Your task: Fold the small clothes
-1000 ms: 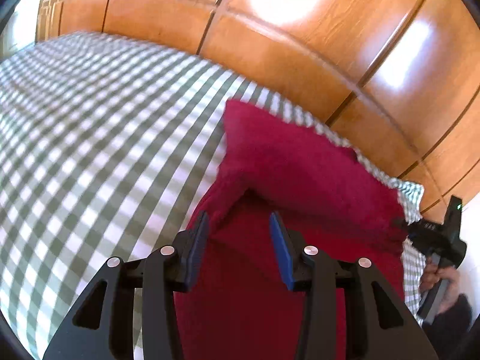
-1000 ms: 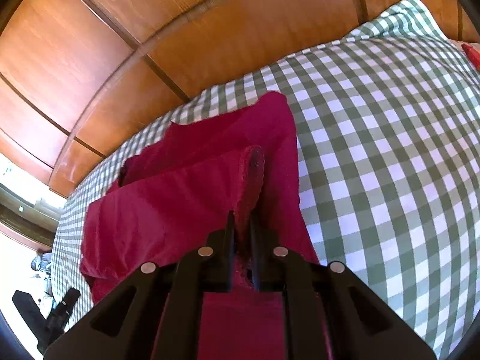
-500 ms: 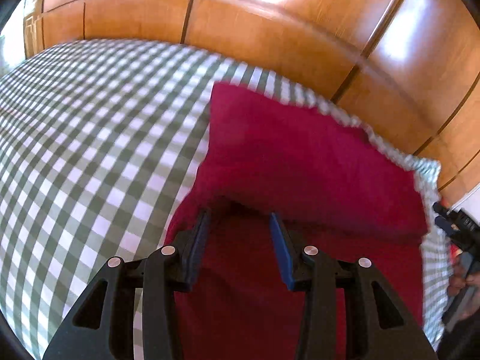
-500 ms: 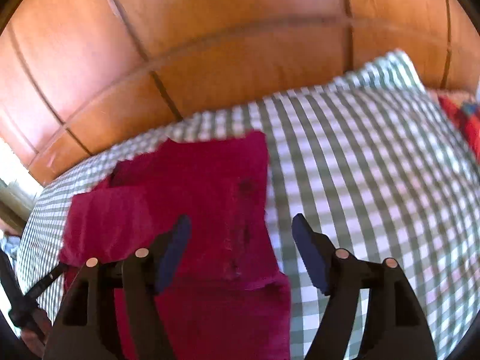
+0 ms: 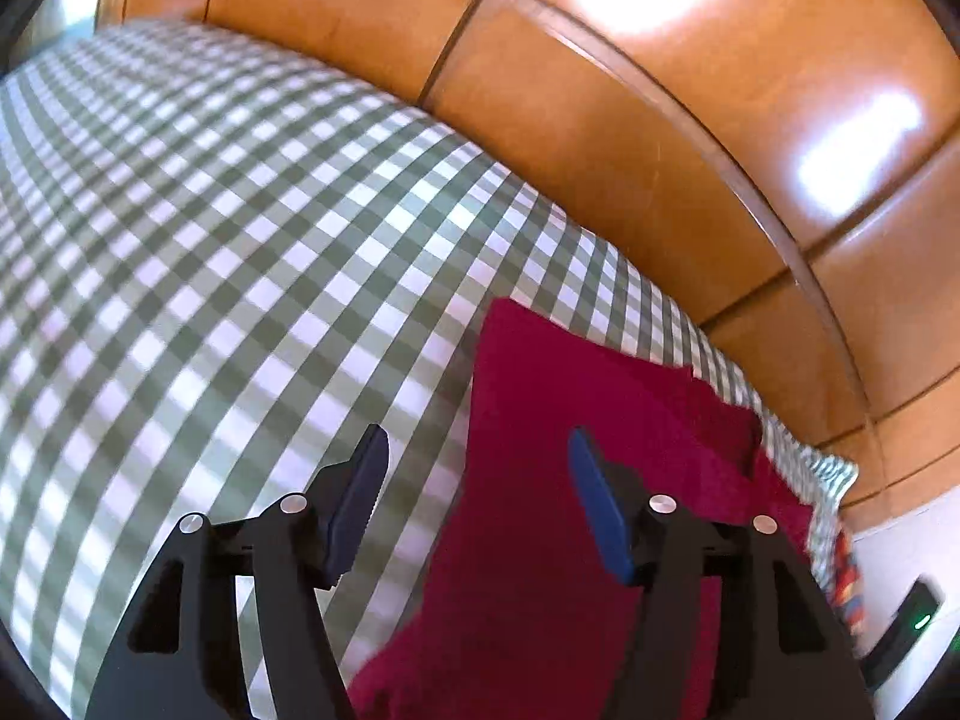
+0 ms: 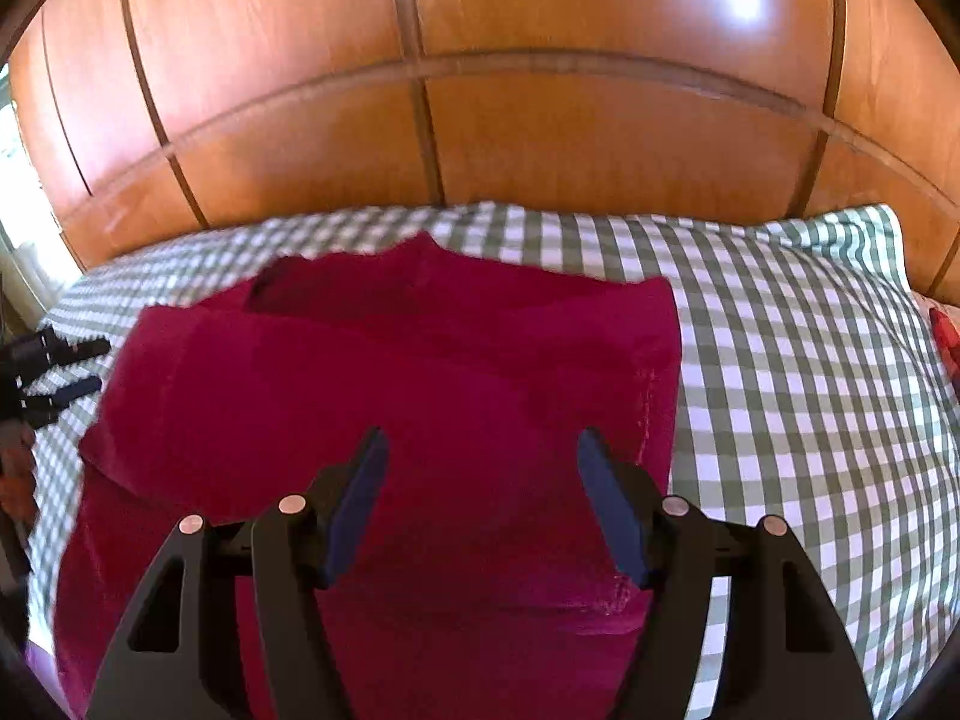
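Observation:
A dark red garment (image 6: pixel 420 372) lies folded over on the green and white checked bedcover (image 6: pixel 810 390). In the right wrist view it fills the middle, with a folded flap on top. My right gripper (image 6: pixel 480 492) is open and empty, just above the garment's near part. In the left wrist view the garment (image 5: pixel 570 420) lies at the lower right. My left gripper (image 5: pixel 474 492) is open and empty over the garment's left edge, its left finger over the bedcover (image 5: pixel 210 240). The left gripper also shows at the left edge of the right wrist view (image 6: pixel 54 384).
A glossy wooden panelled wall (image 6: pixel 480 120) stands right behind the bed, also in the left wrist view (image 5: pixel 660 120). A red patterned thing (image 6: pixel 945 330) lies at the bed's far right edge. The bed's corner (image 5: pixel 834 474) is close behind the garment.
My right gripper opened and let go of the garment's flap, which now lies flat. My left gripper opened wider and swung left toward the garment's left edge.

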The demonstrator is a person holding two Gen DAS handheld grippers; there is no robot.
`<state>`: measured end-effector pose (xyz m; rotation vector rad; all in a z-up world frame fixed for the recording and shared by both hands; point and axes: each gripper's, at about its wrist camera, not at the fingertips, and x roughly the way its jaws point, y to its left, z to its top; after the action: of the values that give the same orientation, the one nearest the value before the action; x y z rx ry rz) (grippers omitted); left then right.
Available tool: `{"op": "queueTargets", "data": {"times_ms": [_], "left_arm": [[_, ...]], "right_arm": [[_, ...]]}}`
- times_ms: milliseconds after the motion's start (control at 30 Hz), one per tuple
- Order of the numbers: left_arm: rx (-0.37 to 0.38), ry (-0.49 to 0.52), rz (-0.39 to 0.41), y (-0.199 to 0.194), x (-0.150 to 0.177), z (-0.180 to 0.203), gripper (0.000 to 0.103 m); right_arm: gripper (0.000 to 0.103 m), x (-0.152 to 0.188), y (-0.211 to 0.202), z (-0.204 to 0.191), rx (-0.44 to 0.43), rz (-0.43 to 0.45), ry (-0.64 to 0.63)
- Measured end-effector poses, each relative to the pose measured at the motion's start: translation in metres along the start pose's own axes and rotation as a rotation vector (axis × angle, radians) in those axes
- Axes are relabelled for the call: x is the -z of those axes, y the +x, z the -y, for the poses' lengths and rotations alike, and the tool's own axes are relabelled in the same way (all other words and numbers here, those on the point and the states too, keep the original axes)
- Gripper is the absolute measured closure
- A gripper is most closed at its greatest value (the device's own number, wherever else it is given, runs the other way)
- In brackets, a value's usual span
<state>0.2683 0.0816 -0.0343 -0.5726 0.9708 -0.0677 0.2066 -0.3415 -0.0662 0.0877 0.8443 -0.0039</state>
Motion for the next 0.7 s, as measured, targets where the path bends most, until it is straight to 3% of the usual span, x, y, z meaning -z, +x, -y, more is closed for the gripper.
{"op": "queueTargets", "data": {"times_ms": [100, 200, 233, 367, 433, 500, 533, 567, 700], "left_arm": [[0.021, 0.0, -0.048, 0.018, -0.007, 0.0, 0.043], [0.013, 0.061, -0.052, 0.028, -0.006, 0.01, 0.084], [0.0, 0.087, -0.029, 0.026, -0.006, 0.015, 0.094], [-0.08, 0.188, 0.115, 0.007, 0.004, 0.036, 0.095], [-0.214, 0.261, 0.139, 0.019, 0.009, 0.045, 0.103], [-0.356, 0.318, 0.138, 0.036, 0.015, 0.045, 0.103], [-0.43, 0.323, 0.101, 0.051, 0.018, 0.038, 0.103], [-0.432, 0.314, 0.074, 0.059, 0.02, 0.031, 0.103], [-0.426, 0.287, 0.098, 0.044, 0.021, 0.028, 0.103]], "right_arm": [[0.037, 0.012, 0.016, 0.008, 0.024, -0.021, 0.003], [0.037, 0.022, 0.02, 0.008, 0.036, -0.003, -0.012], [0.036, 0.024, 0.02, 0.007, 0.044, 0.004, -0.019], [0.035, 0.029, 0.025, 0.002, 0.075, 0.026, -0.036], [0.034, 0.032, 0.029, -0.005, 0.11, 0.034, -0.062], [0.034, 0.034, 0.03, -0.007, 0.123, 0.039, -0.068], [0.033, 0.035, 0.031, -0.006, 0.121, 0.043, -0.063], [0.033, 0.035, 0.032, -0.006, 0.12, 0.046, -0.06], [0.033, 0.036, 0.034, -0.006, 0.122, 0.055, -0.054]]}}
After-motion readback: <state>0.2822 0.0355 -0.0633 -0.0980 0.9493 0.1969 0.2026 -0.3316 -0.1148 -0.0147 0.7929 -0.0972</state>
